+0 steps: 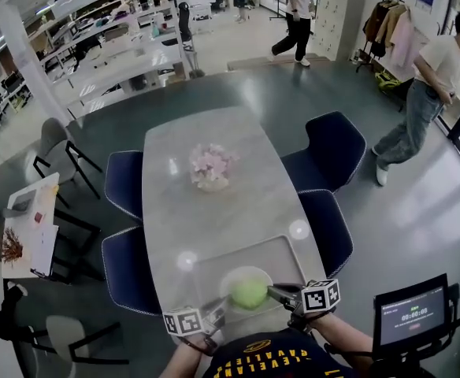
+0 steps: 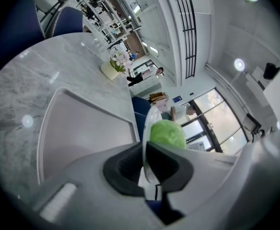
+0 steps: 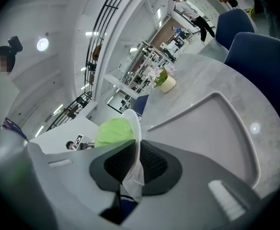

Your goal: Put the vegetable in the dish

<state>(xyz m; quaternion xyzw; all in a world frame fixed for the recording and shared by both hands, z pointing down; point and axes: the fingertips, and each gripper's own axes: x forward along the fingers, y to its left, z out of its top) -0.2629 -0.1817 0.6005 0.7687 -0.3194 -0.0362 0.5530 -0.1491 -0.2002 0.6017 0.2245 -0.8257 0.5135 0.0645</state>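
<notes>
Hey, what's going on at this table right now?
A person grips a white dish by its rim with both grippers, the left gripper on one side, the right gripper on the other. A green vegetable already sits in the dish. The dish is over a grey tray at the near end of the table; whether it rests there or is lifted is unclear.

1. The thin white dish (image 1: 231, 279), nipped by both tongs, has a smooth, glossy rim (plastic or glazed ware, I cannot tell).
2. The round pale-green leafy vegetable (image 1: 250, 294) in it looks waxy.
3. The left gripper (image 1: 220, 309) and right gripper (image 1: 276, 292) have matt grey plastic shells, with dark ribbed rubbery pads (image 2: 124, 166) pressed on the rim.
4. Under the tongs, the grey rectangular tray (image 1: 214, 258) is smooth matt plastic.
5. The grey marble-look table (image 1: 175, 203) beyond is polished, mirroring lamps.
</notes>
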